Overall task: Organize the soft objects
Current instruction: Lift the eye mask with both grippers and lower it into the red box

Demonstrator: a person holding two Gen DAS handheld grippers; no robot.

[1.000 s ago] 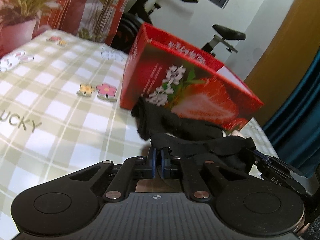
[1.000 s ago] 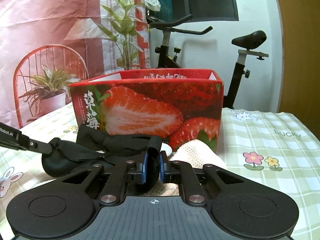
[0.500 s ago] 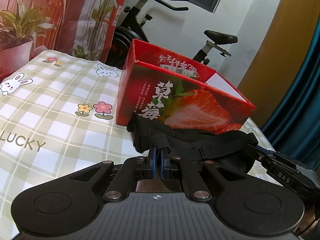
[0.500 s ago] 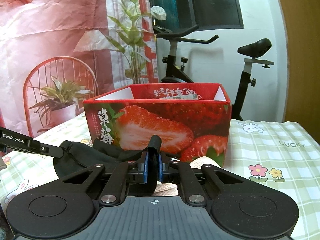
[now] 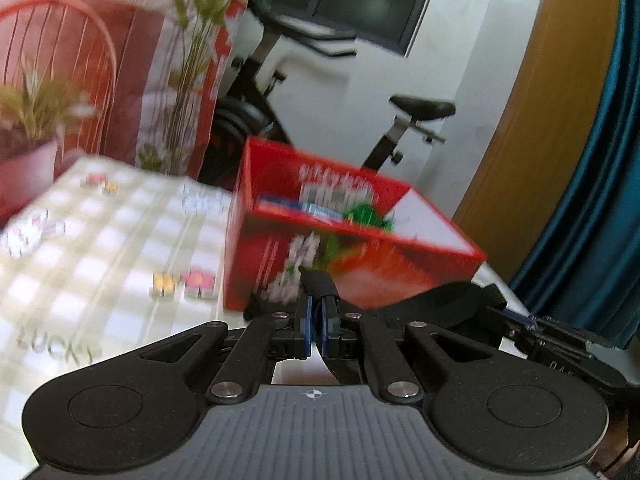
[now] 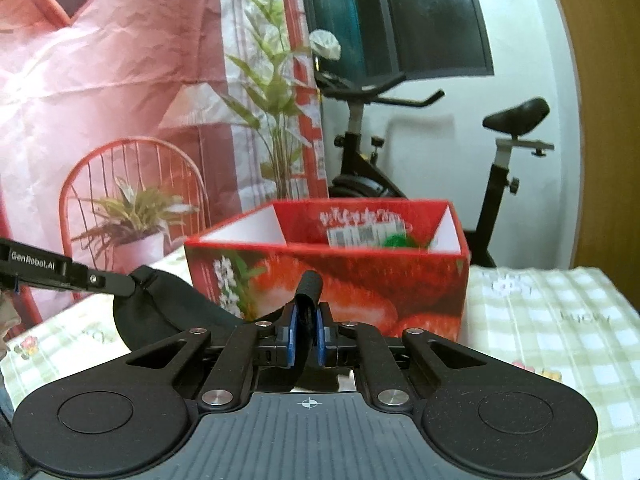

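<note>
The left gripper [image 5: 315,326] has its two blue-padded fingers [image 5: 305,326] drawn almost together, clamped on a strap of the black fabric item [image 5: 452,312], a small rolled stub of which pokes up just above the pads. From there the cloth runs off to the right in the left wrist view, where its far end meets the other gripper's dark body at the frame's right edge. The right gripper [image 6: 306,336] is likewise pinched tight on the same black fabric item [image 6: 160,308]: a folded band of it is squeezed between the blue fingers [image 6: 293,338], with a rolled end standing up above them. In the right wrist view the cloth's broad rounded part hangs out to the left, and the tip of the left gripper's arm touches its upper edge there. The fabric is held off the checked tablecloth [image 6: 560,320], stretched between the two tools, in front of the red strawberry box [image 6: 360,280] and near its front wall. The box stands open on the table, with a green object [image 6: 396,240] and a labelled packet [image 6: 360,234] showing inside. The left wrist view is blurred, so finer details of the box's print cannot be read. An exercise bike [image 6: 500,140] stands behind the table.
</note>
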